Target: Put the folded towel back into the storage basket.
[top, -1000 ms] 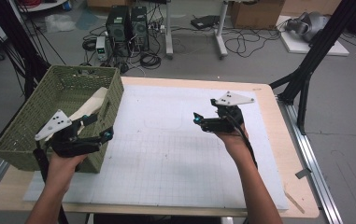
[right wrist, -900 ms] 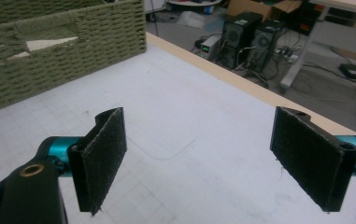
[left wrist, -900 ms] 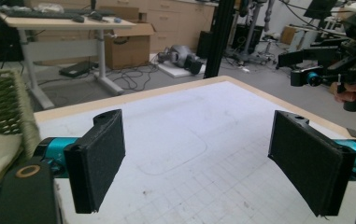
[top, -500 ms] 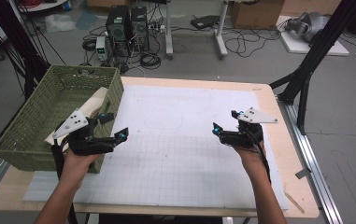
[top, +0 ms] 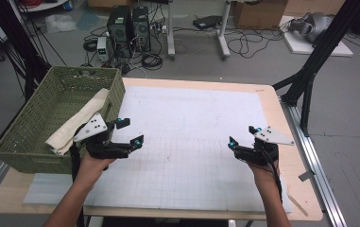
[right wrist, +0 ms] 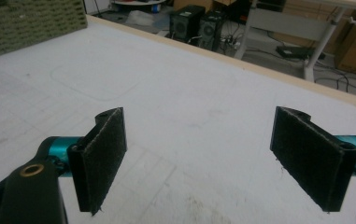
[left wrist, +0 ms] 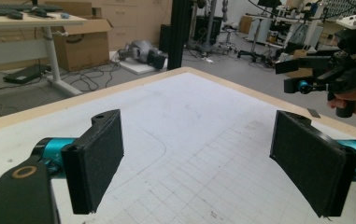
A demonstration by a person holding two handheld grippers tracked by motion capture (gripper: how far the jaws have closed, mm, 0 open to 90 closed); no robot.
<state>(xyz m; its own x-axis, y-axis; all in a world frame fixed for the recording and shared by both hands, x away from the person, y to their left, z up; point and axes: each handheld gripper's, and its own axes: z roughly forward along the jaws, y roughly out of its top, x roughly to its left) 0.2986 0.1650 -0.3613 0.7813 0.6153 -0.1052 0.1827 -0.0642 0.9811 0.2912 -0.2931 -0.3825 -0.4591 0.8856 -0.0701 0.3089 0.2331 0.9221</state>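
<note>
My left gripper [top: 131,132] hovers open over the left part of the white grid mat [top: 192,123], just right of the green woven basket [top: 31,161]. A folded cream cloth [top: 78,120] lies in the basket. In the left gripper view the black pads [left wrist: 96,163] stand wide apart with only mat between them, and the right gripper [left wrist: 334,70] shows farther off. My right gripper [top: 242,135] is open above the mat's right side near the front. Its pads [right wrist: 98,158] hold nothing, and the basket [right wrist: 26,23] shows at the top left.
The wooden table edge [top: 291,142] runs close to the right gripper, with a metal rail [top: 319,170] beyond it. Black frame legs [top: 310,80] stand at the far right corner. Computer towers [top: 128,23] and cables sit on the floor behind the table.
The left gripper has moved right, away from the basket and out over the mat. The right gripper has drawn back toward the front and right. Both stayed open.
</note>
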